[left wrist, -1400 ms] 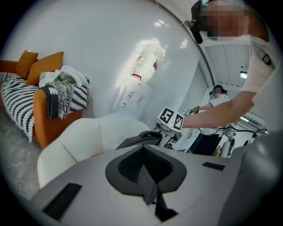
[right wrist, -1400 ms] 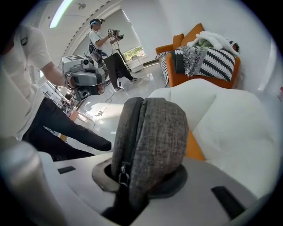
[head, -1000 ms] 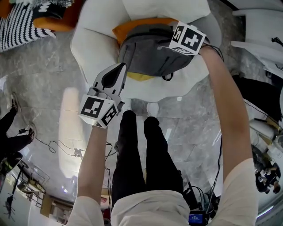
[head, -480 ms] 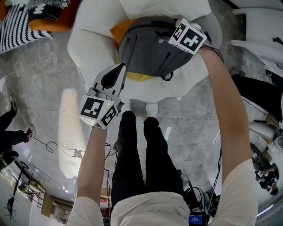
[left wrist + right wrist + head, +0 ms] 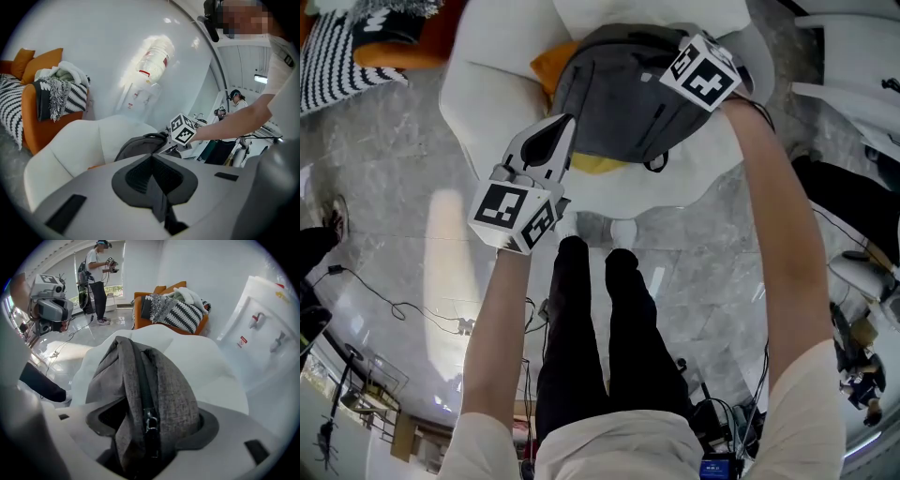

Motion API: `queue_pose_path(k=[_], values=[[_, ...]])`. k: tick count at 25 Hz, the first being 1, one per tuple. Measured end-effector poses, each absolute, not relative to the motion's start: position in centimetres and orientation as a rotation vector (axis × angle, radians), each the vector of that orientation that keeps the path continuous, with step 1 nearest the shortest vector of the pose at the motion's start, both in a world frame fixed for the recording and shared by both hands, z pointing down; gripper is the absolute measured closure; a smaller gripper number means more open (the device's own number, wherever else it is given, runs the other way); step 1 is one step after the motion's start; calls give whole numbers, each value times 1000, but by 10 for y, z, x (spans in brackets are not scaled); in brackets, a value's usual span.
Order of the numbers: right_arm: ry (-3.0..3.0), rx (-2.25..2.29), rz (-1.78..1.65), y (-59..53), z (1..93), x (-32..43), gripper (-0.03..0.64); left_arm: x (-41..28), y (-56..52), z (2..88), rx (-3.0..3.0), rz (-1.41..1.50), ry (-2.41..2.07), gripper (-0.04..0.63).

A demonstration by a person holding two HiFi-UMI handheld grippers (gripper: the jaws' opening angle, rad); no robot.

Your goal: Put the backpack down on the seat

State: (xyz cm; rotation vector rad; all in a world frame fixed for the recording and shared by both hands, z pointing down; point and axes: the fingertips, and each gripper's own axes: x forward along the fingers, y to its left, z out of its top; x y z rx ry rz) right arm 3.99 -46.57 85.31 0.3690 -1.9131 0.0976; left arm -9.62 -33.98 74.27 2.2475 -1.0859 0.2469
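A grey backpack [image 5: 623, 98] lies on the white armchair seat [image 5: 487, 84], on top of an orange cushion [image 5: 548, 66]. My right gripper [image 5: 150, 427] points steeply down at the backpack's top [image 5: 145, 380]. Its jaws have just been opening; the folded fabric and zip sit loosely between them, with a dark gap on one side. In the head view only its marker cube [image 5: 703, 75] shows. My left gripper [image 5: 562, 122] hovers off the seat's front left edge, shut and empty, short of the backpack [image 5: 138, 146].
An orange chair with a striped blanket [image 5: 356, 37] stands to the left of the armchair. The person's legs [image 5: 600, 319] stand right before the seat. Cables [image 5: 422, 309] trail on the marble floor. A water dispenser [image 5: 262, 319] stands against the wall behind.
The backpack and right gripper have shifted farther back onto the seat, covering more of the orange cushion. The left gripper has edged a little toward the seat.
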Motion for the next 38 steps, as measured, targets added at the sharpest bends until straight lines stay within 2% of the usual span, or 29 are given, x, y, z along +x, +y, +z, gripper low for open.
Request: queue_pose_path(k=[17, 33, 38], values=[[-1873, 490, -10, -492, 868, 51, 255, -26, -392, 765, 2351, 270, -966, 586], [-1898, 518, -2, -499, 868, 65, 230, -33, -392, 775, 2359, 285, -962, 586], [-1842, 554, -97, -508, 868, 67, 207, -35, -391, 776, 2364, 288, -949, 586]])
